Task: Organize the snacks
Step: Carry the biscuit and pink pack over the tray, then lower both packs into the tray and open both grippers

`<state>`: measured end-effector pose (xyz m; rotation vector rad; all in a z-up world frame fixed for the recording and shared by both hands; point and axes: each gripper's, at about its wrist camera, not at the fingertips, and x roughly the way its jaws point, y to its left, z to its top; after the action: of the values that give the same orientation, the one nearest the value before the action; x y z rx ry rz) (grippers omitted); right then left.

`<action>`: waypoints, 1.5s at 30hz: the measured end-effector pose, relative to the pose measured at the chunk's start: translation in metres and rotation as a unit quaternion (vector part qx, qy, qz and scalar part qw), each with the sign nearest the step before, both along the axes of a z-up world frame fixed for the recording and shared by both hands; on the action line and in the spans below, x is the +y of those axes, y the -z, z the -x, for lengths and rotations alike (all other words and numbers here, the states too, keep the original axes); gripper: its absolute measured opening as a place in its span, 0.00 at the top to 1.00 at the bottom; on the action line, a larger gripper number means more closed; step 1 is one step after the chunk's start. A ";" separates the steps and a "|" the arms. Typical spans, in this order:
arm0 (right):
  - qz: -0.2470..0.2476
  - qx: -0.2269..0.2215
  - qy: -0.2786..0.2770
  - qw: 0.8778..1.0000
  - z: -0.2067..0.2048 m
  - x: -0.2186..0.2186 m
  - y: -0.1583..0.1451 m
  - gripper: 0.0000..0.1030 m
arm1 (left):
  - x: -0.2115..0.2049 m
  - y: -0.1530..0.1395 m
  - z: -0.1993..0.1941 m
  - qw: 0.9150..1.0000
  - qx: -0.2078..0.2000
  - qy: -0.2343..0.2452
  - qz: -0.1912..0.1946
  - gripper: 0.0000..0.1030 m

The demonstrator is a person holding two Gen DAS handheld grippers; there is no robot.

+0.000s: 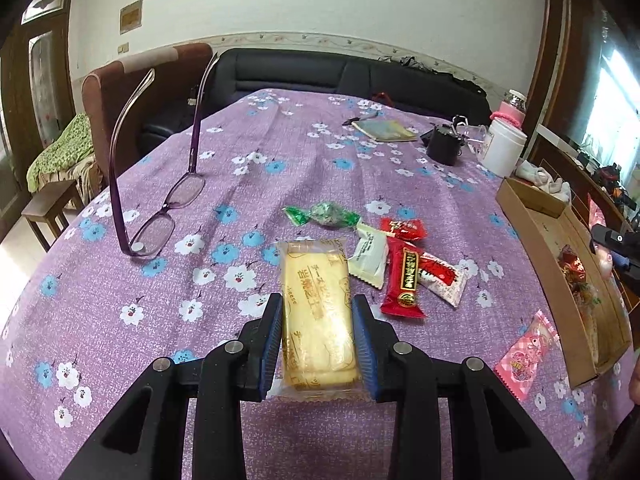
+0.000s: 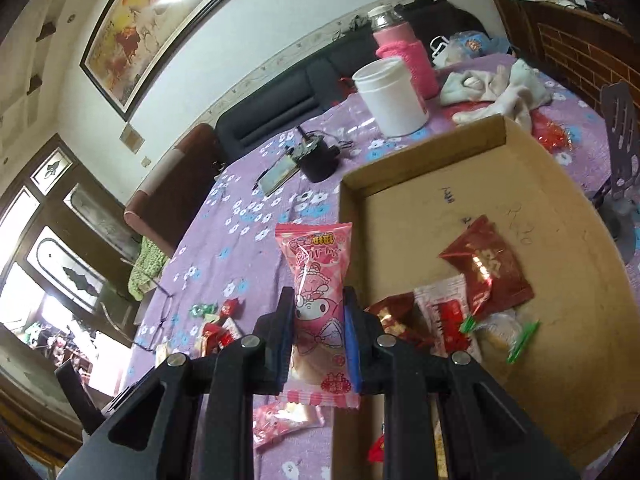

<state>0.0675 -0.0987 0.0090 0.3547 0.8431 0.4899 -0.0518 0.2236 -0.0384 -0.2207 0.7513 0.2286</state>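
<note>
My left gripper (image 1: 317, 312) is shut on a yellow cheese cake pack (image 1: 316, 304) just above the purple floral tablecloth. Beyond it lie a green candy (image 1: 326, 215), a white packet (image 1: 370, 256), red snack packs (image 1: 404, 278) and a pink packet (image 1: 528, 354). My right gripper (image 2: 316, 308) is shut on a pink cartoon snack packet (image 2: 316, 280), held above the left wall of the cardboard box (image 2: 540, 184). The box holds red packs (image 2: 488, 268) and a green-tipped candy (image 2: 500, 334). Another pink packet (image 2: 286, 420) lies on the cloth below.
Purple glasses (image 1: 160, 216) stand at the left. A notebook (image 1: 386, 130), black cup (image 1: 444, 146), white jar (image 1: 502, 146) and pink bottle (image 2: 404, 46) are at the far side. White cloth (image 2: 496, 88) lies behind the box (image 1: 552, 252).
</note>
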 end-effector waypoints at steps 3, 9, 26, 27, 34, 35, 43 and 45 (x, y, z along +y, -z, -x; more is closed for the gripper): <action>0.009 -0.008 0.007 1.000 0.003 -0.001 -0.003 0.79 | -0.004 -0.002 0.002 1.000 -0.003 0.003 0.008 0.65; 0.006 -0.006 0.015 1.000 0.002 -0.010 -0.003 0.79 | -0.012 -0.006 0.005 1.000 0.004 0.003 0.021 0.65; -0.017 0.002 0.036 0.999 -0.002 -0.038 -0.010 0.79 | -0.072 -0.055 -0.010 0.997 -0.017 0.070 0.034 0.65; -0.020 0.002 0.039 0.999 -0.003 -0.042 -0.010 0.79 | -0.081 -0.059 -0.014 0.996 -0.017 0.081 0.035 0.65; -0.035 0.015 0.072 0.997 -0.013 -0.077 -0.011 0.79 | -0.151 -0.075 -0.043 0.986 -0.021 0.158 0.042 0.65; -0.036 0.018 0.076 0.996 -0.014 -0.080 -0.010 0.79 | -0.159 -0.075 -0.045 0.985 -0.020 0.165 0.043 0.65; 0.004 0.019 0.112 0.993 -0.017 -0.093 -0.011 0.79 | -0.243 -0.044 -0.069 0.970 0.017 0.240 0.041 0.66; 0.023 0.027 0.124 0.992 -0.021 -0.096 -0.007 0.79 | -0.255 -0.033 -0.071 0.967 0.026 0.251 0.033 0.66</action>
<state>0.0883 -0.1948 0.0161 0.4256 0.8469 0.2295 0.0190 -0.0313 -0.0056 -0.0819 0.8439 -0.2737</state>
